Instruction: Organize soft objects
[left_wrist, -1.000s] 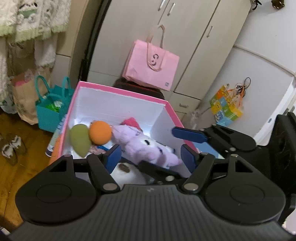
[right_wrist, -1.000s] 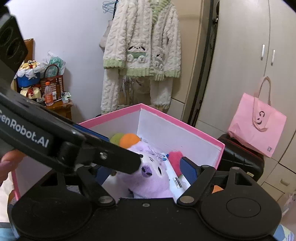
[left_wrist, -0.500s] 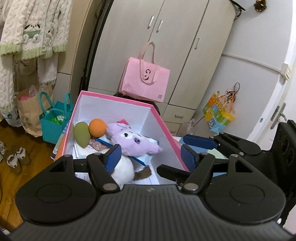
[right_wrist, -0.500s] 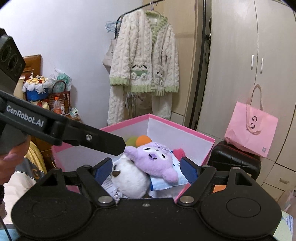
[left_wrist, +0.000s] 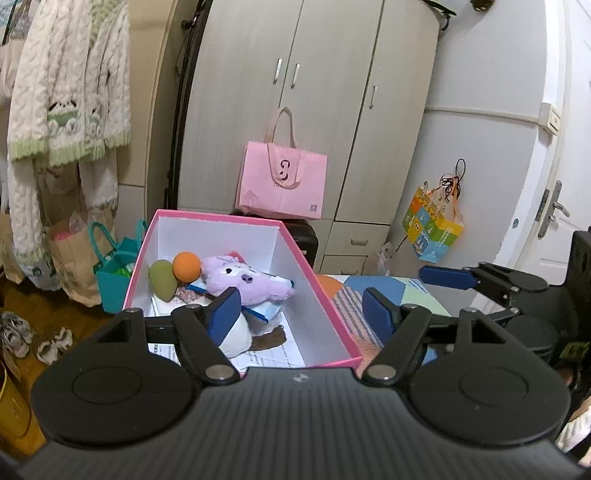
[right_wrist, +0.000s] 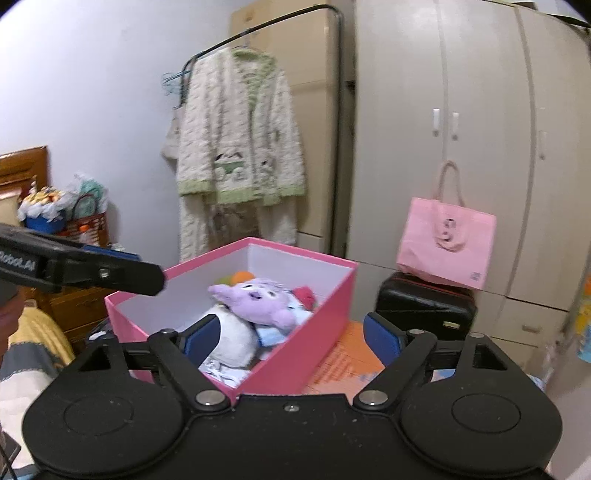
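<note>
A bedroom corner, pale wardrobe (left_wrist: 303, 110) behind, a pink bag (left_wrist: 282, 184) leaning on it. Centre stage: the pink box (left_wrist: 317, 295), white inside, sitting on a patterned mat (left_wrist: 373, 295). In it lie a purple plush (left_wrist: 243, 278), a white plush (right_wrist: 232, 339), an orange ball (left_wrist: 186, 264) and a green sponge (left_wrist: 161, 278). The left gripper (left_wrist: 299, 314) hangs in front of the box, jaws just opened further, nothing between them. The right gripper (right_wrist: 291, 338) too, jaws wide, empty.

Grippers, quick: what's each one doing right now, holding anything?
Left gripper: open, nothing between its fingers, in front of the pink box.
Right gripper: open, holding nothing; its jaws have just been opening wider.
</note>
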